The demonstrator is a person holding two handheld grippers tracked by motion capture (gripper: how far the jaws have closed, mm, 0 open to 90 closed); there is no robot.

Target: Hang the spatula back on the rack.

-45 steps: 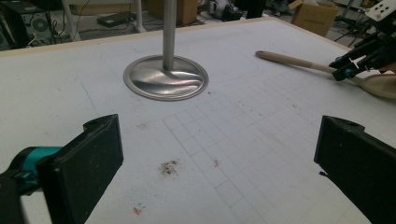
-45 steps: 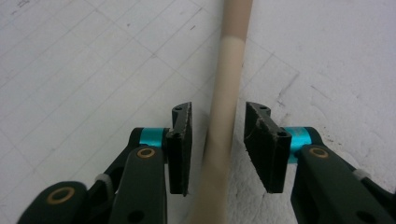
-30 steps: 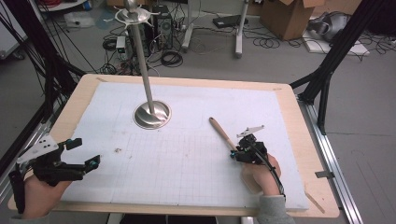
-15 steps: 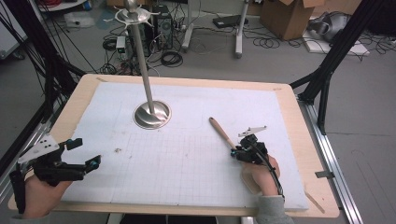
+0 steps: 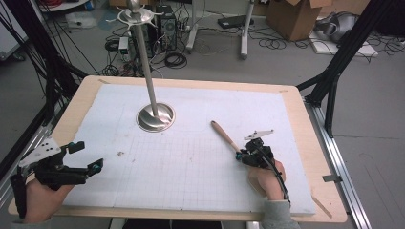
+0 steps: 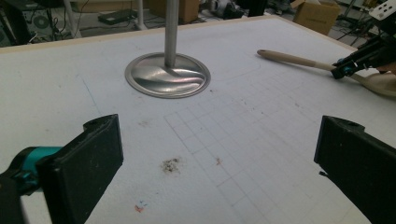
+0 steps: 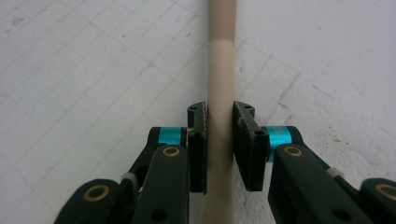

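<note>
- High view: one wooden spoon lies on the white gridded mat of the counter, right of centre, its slim handle darker brown at the far tip and paler toward the near end. The right tongs have just been closing around the handle's near part. One metal stand, a round base with an upright pole, sits left of centre, well apart from the spoon. The left tongs hover at the near left edge, spread wide with nothing between them.
- Left gripper view: the two black jaws stand far apart over bare mat; the stand's shiny base and the spoon lie beyond.
- Right gripper view: the pale, round handle runs straight between the two pads, which sit against its sides.
</note>
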